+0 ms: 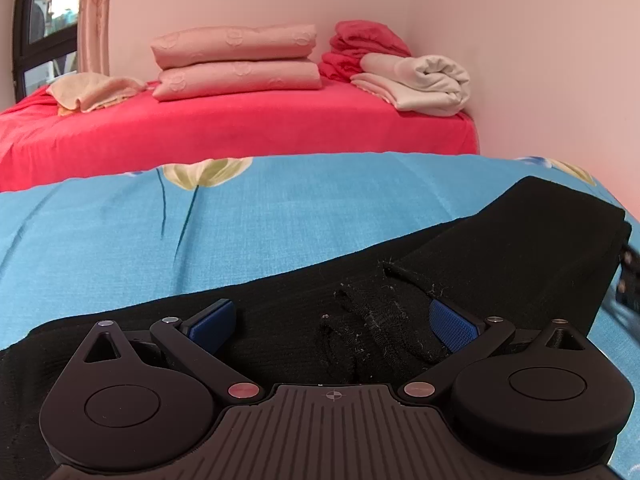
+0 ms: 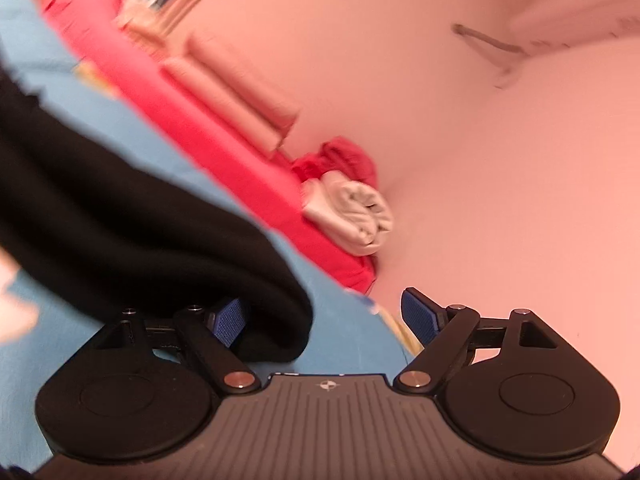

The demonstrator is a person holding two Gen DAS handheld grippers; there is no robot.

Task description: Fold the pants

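Note:
Black pants [image 1: 520, 232] lie across a blue flowered sheet [image 1: 280, 208], stretching from lower left to upper right. My left gripper [image 1: 332, 326] hangs low over their near end, open wide, with loose black cords [image 1: 360, 320] of the pants between its blue pads [image 1: 212, 326]. In the tilted, blurred right wrist view my right gripper [image 2: 324, 318] is open too. The rounded end of the pants [image 2: 160, 240] reaches in past its left pad [image 2: 230, 320] without being pinched. A blurred black part [image 1: 629, 276] of that gripper shows at the pants' far end.
Behind the blue sheet is a red-covered bed [image 1: 240, 128] with stacked pink blankets [image 1: 236, 60], a rolled white cloth [image 1: 424, 80], a red pile [image 1: 360, 40] and a beige towel [image 1: 92, 90]. A pink wall [image 1: 540, 80] closes the right side; a window [image 1: 44, 20] is far left.

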